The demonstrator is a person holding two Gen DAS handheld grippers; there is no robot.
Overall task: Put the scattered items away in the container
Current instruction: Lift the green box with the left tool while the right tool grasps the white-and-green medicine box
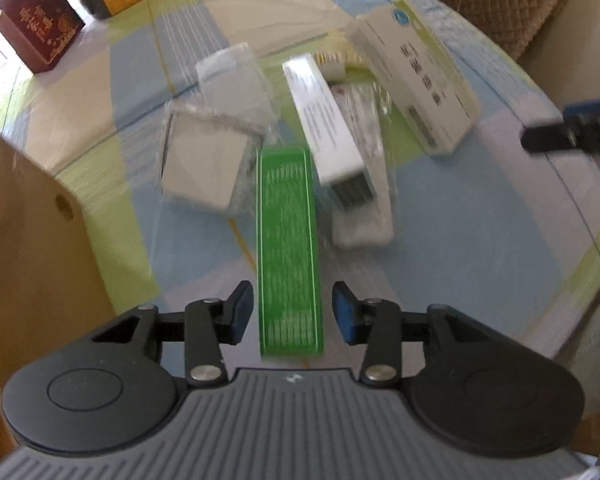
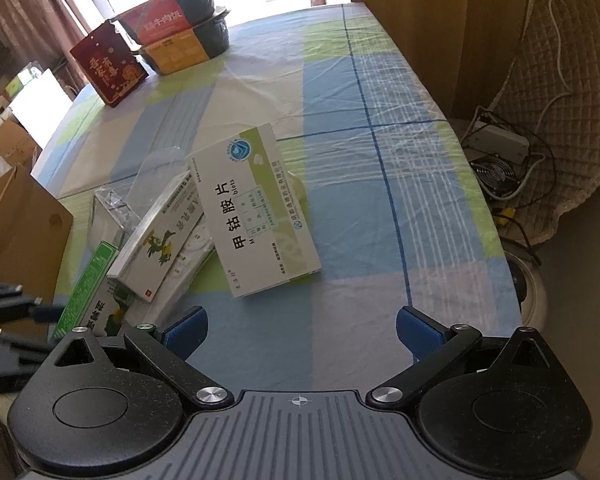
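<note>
Here, left tongs spread around near end of green box, pads not touching it. Right tongs wide apart, right of green box, over bare worktop. Cardboard container left of it.

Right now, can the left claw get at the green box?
Probably yes. The left claw is open with the green box lying lengthwise between its pads, one on each side, and nothing blocks that near end.

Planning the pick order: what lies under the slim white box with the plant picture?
The slim white box rests tilted on a clear-wrapped flat pack, and its near end overlaps the green box. Whatever else lies beneath it is covered.
</note>
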